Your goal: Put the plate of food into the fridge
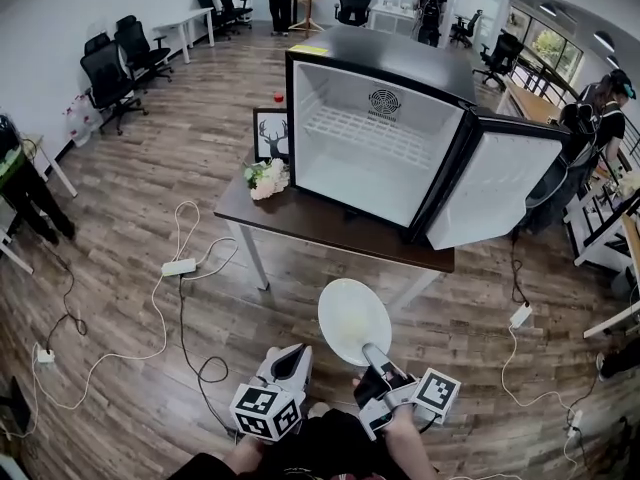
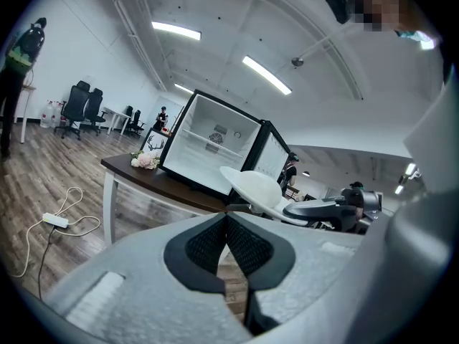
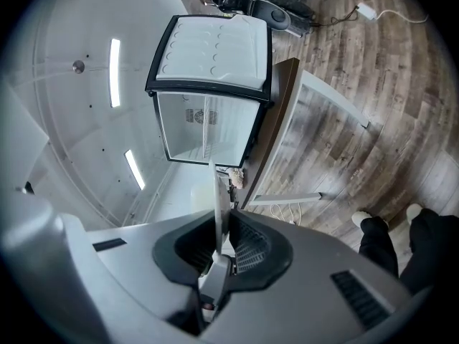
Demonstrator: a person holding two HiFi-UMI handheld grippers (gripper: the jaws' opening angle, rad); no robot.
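All 3 cams toward fridge (image 1: 380, 138)

Table (image 1: 300, 218): brown top, white legs
On table: open fridge (image 1: 375, 138), flowers (image 1: 266, 178), deer picture (image 1: 271, 133)
Floor (image 1: 120, 218): wood, white cords

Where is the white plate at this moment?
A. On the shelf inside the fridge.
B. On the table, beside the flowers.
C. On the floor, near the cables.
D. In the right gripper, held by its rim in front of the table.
D: the right gripper is shut on the rim of the plate, which hangs in the air short of the table; the fridge stands open beyond it.
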